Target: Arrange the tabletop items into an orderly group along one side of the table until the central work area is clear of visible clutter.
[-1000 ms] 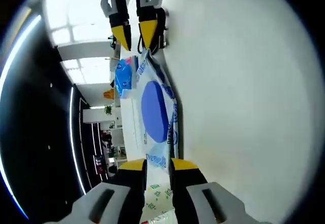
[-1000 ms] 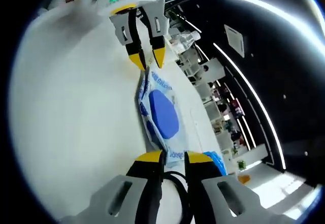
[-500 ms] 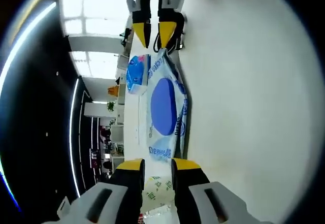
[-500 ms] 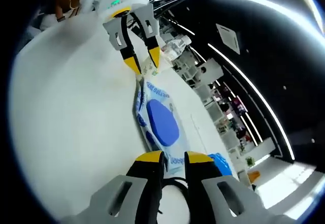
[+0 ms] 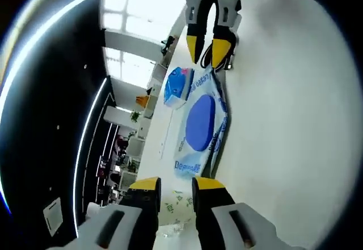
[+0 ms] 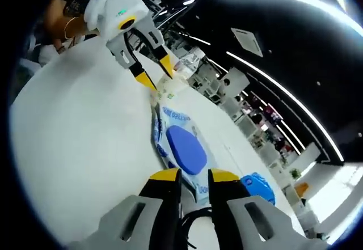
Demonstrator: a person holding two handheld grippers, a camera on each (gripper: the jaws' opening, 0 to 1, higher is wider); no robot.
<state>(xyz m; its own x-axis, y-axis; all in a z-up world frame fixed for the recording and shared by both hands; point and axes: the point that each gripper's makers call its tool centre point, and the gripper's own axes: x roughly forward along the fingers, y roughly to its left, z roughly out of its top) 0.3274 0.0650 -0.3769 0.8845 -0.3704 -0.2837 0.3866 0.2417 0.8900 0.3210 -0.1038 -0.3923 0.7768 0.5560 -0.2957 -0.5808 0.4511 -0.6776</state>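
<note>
A: What are the left tongs (image 5: 171,183) doing?

B: Jaws narrowly parted, tips at one end of the wipes pack (image 5: 199,130); whether they pinch it, I cannot tell.

A: The right tongs (image 6: 188,174)?

B: The same at the opposite end. The pack lies on the white worktop (image 5: 283,125) between them, a blue packet (image 5: 177,84) just beside it.

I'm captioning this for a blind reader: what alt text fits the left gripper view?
A wipes pack with a blue oval lid lies on a white table between two yellow-tipped grippers: the left gripper at the bottom, the right gripper at the top. A small blue packet lies beside it.
</note>
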